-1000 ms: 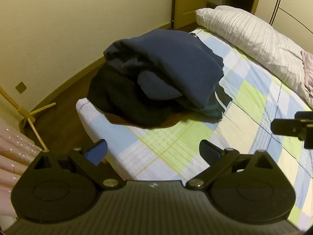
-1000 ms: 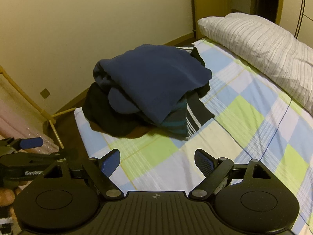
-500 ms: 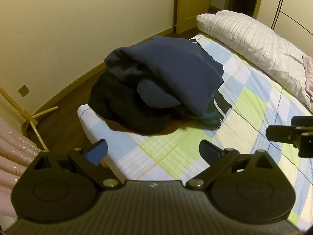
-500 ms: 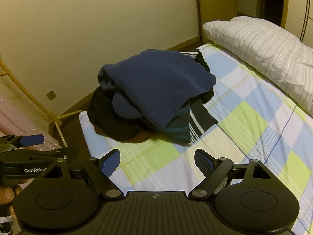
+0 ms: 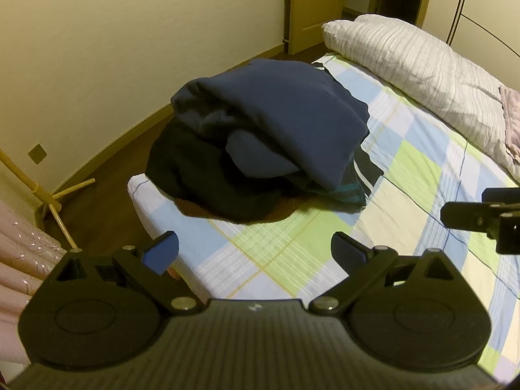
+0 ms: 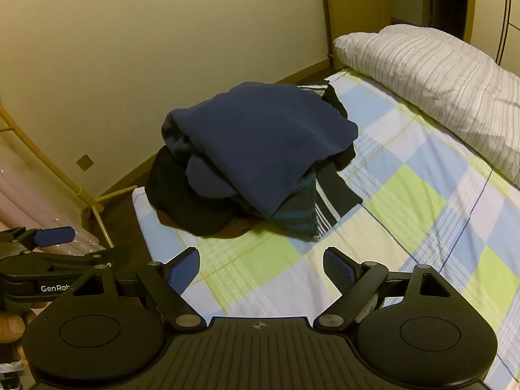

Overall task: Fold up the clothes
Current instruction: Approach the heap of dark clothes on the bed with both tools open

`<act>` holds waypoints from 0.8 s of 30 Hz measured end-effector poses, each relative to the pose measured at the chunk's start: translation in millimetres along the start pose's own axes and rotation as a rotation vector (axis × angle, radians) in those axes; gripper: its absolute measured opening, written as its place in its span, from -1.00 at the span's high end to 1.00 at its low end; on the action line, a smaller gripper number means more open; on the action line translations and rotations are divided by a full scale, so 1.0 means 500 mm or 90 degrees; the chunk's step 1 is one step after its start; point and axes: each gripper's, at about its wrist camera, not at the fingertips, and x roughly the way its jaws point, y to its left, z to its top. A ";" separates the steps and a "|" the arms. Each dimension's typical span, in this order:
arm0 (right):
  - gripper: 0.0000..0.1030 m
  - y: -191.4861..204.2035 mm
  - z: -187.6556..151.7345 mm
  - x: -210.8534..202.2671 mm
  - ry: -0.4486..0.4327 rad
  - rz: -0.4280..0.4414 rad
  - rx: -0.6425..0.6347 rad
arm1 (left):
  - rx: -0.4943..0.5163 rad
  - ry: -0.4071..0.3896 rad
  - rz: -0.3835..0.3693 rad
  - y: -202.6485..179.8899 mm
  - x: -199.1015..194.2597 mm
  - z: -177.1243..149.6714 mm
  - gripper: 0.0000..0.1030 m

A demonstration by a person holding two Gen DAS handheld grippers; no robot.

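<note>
A heap of dark clothes lies near the corner of the bed: a navy garment (image 5: 286, 117) (image 6: 260, 139) on top, a black one (image 5: 201, 175) (image 6: 182, 195) below, and a striped piece (image 6: 308, 214) sticking out at the right. My left gripper (image 5: 255, 253) is open and empty, above the bed's near edge, short of the heap. My right gripper (image 6: 261, 268) is open and empty, also short of the heap. The left gripper also shows at the left edge of the right wrist view (image 6: 48, 250).
The bed has a blue, green and white check sheet (image 5: 416, 175) (image 6: 406, 201). A white striped pillow (image 5: 422, 65) (image 6: 438, 68) lies at the far right. A wooden rack (image 5: 48, 198) stands on the floor at left, next to the wall.
Both views have tilted up and drawn back a little; the heap sits slightly lower in the frames. The grippers stay open and the clothes have not moved.
</note>
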 end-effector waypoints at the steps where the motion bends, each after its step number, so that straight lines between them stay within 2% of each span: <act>1: -0.67 0.001 -0.001 0.000 0.000 0.000 -0.001 | 0.000 0.000 0.000 0.000 -0.001 -0.001 -0.92; 20: -0.67 0.000 0.004 0.003 -0.003 0.006 -0.008 | 0.000 -0.003 -0.001 0.001 -0.001 0.005 -0.92; 24: -0.67 -0.005 0.005 0.004 -0.002 0.007 -0.008 | -0.006 -0.013 -0.017 0.002 -0.002 0.008 -0.91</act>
